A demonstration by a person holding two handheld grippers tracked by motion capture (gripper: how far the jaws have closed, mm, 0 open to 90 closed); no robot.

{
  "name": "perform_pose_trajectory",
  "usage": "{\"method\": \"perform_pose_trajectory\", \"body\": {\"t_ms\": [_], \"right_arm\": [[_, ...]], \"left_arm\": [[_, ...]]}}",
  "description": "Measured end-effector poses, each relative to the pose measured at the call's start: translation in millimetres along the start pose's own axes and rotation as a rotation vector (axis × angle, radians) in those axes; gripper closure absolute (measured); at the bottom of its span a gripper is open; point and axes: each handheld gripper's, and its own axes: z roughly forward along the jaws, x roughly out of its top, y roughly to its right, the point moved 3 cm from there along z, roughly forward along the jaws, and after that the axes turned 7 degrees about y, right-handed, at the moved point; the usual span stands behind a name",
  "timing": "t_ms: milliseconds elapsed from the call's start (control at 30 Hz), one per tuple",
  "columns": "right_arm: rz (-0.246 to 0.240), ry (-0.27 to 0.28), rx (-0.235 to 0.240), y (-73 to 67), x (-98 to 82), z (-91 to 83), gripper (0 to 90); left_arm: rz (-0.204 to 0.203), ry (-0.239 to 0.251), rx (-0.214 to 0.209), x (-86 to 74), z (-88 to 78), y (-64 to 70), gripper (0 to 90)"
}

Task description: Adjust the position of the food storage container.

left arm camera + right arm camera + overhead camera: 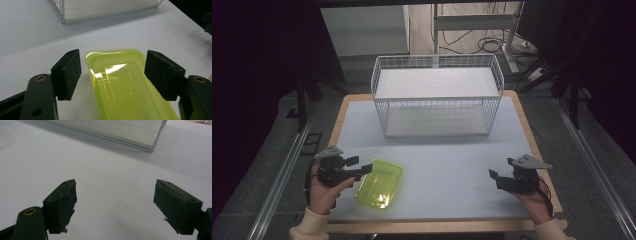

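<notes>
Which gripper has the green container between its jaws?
The left gripper: its open jaws flank the yellow-green container. The right gripper is open over bare table.

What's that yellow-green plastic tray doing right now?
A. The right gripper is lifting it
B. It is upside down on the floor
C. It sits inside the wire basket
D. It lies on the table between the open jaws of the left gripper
D: the left gripper view shows the tray flat on the table, with the left gripper open on either side of it; the wire basket stands farther back.
</notes>
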Motion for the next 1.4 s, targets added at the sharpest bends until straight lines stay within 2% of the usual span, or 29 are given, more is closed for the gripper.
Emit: {"method": "perform_pose_trajectory", "body": {"t_ms": [233, 400, 600, 700, 933, 967, 1000, 1133, 1400], "right_arm": [[0.001, -0.003, -0.004, 1.1, -0.8, 0.2, 18.6], [-0.003, -0.004, -0.005, 0.0, -1.1, -0.7, 18.6], [0.0, -0.01, -0.007, 0.0, -1.6, -0.6, 18.7], [0.001, -0.009, -0.007, 0.5, -1.1, -0.7, 18.7], [-0.001, -0.012, -0.004, -0.4, -1.7, -0.1, 18.7], [-0.001, -0.012, -0.004, -0.6, -1.7, -0.2, 18.7], [0.001, -0.011, -0.004, -0.8, -1.6, -0.5, 18.7], [-0.001, -0.012, -0.003, -1.2, -1.7, -0.6, 18.7], [-0.004, -0.017, -0.001, -2.1, -2.2, 0.3, 18.7]], "left_arm": [[0.015, -0.011, -0.037, 1.4, 0.5, 13.1, 28.4], [0.048, -0.037, -0.074, 1.1, 0.2, 29.4, 26.9], [0.065, -0.058, -0.089, -0.3, 1.3, 39.8, 27.9], [0.077, -0.075, -0.103, -2.8, 3.8, 46.9, 37.0], [0.095, -0.106, -0.15, -7.7, 8.8, 59.8, 73.8], [0.103, -0.119, -0.162, -9.1, 10.2, 62.4, 73.8], [0.122, -0.143, -0.175, -12.2, 13.3, 67.6, 82.1], [0.139, -0.176, -0.2, -17.8, 17.4, 76.7, 88.3], [0.16, -0.24, -0.24, -33.9, 25.1, 91.6, 89.7]]}}
